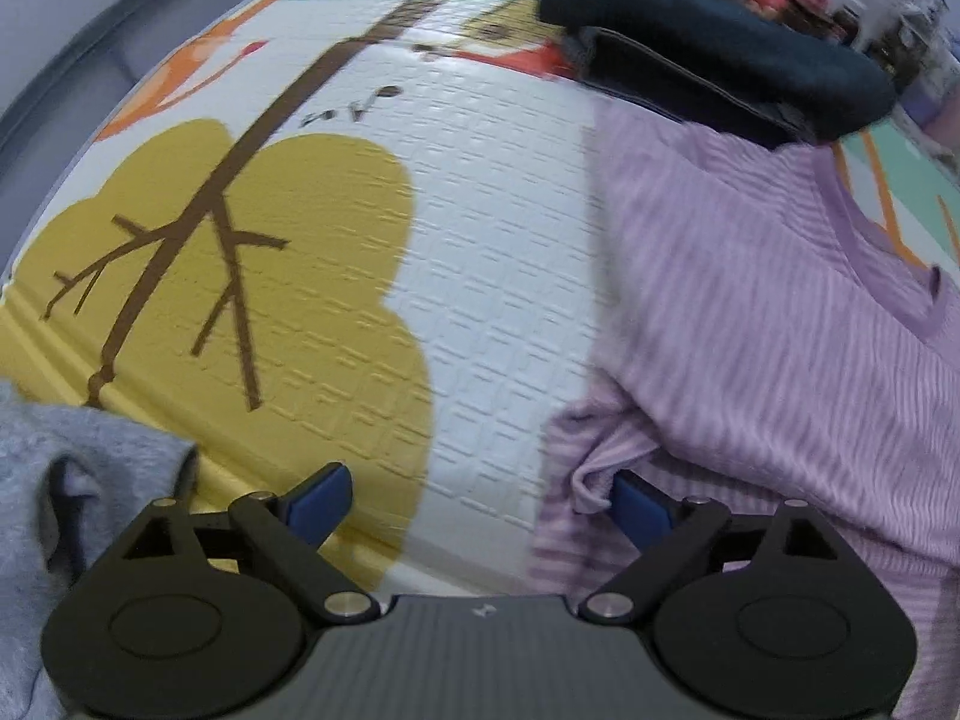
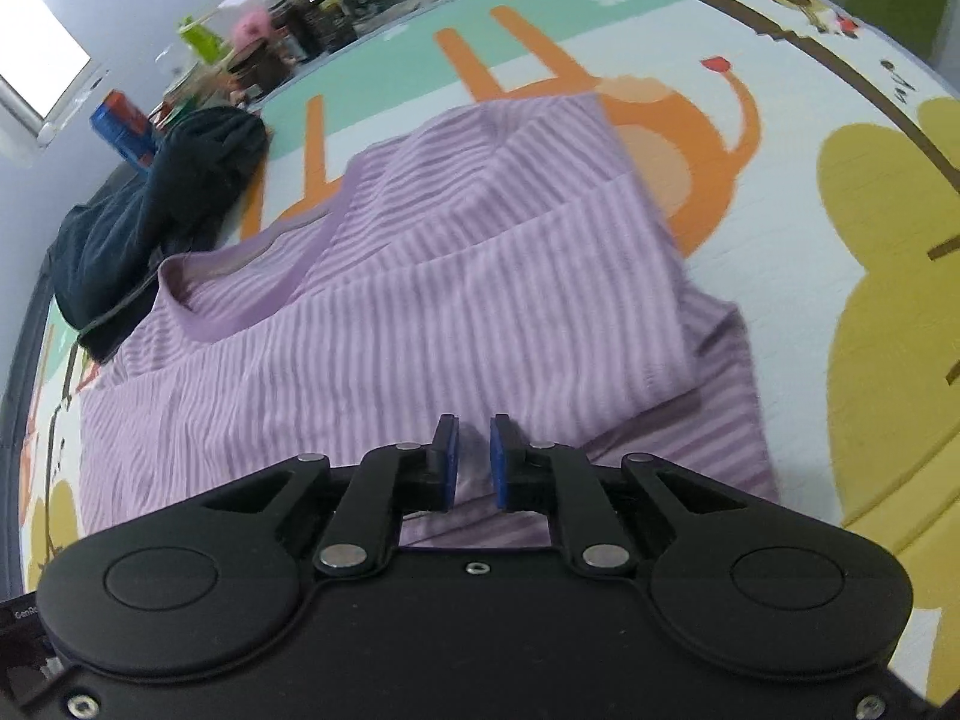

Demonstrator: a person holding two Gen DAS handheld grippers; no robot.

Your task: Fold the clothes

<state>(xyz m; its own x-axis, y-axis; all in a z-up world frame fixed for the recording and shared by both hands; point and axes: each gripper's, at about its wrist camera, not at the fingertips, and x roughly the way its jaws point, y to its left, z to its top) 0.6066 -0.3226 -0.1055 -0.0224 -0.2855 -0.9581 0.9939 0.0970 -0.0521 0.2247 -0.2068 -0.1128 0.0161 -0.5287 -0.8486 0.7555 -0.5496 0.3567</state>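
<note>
Shirt (image 2: 420,300) under right gripper (image 2: 474,462), narrow gap; left gripper (image 1: 480,504) wide apart, beside shirt edge.

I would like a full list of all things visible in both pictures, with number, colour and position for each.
Striped shirt: one, lilac, spread on the mat, one side folded over.
Dark garment: one, navy, crumpled beyond the shirt's neckline.
Grey garment: one, light grey, at the near left edge of the left wrist view.
Play mat: one, white with yellow trees and orange animals, under everything.
Clutter: several small items, mixed colours, beyond the mat; too blurred to name.
Left gripper: black with blue pads, open, right pad against a shirt fold.
Right gripper: black with blue pads, nearly shut, above the shirt.
</note>
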